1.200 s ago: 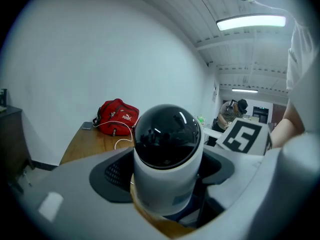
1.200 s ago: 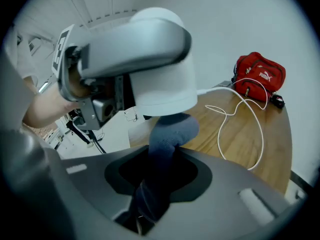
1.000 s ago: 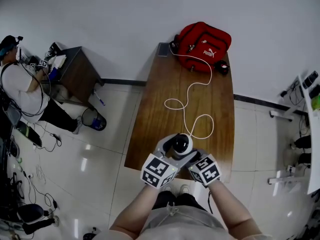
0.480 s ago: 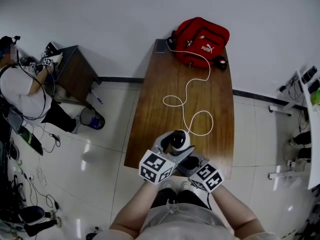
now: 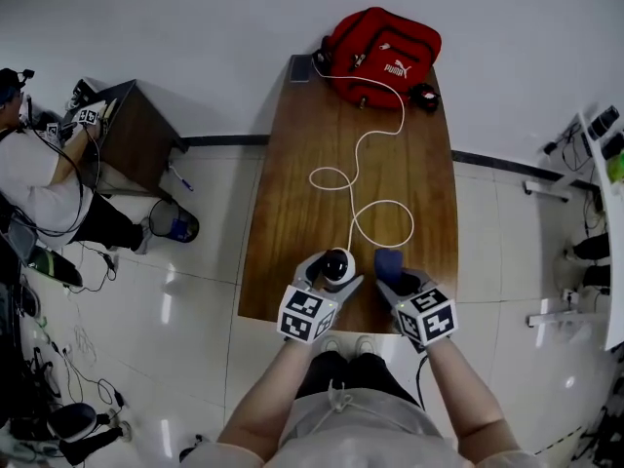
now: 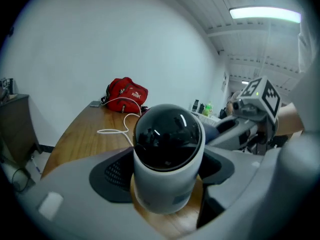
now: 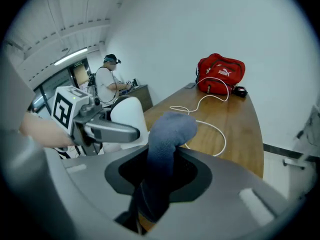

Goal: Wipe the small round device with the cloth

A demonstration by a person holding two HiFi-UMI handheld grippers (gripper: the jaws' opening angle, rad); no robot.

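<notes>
At the wooden table's 6 o'clock edge, the left gripper clamps the small round camera (white body, black dome). At its 3 o'clock, just apart, the right gripper pinches the blue cloth, bunched upright.

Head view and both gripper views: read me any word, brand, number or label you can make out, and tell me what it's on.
"PUMA": white print on the red bag.
Small round device: a faint patch on its white base, too blurred to read.
Cloth: no print on it.
Nothing else legible shows in any view.
</notes>
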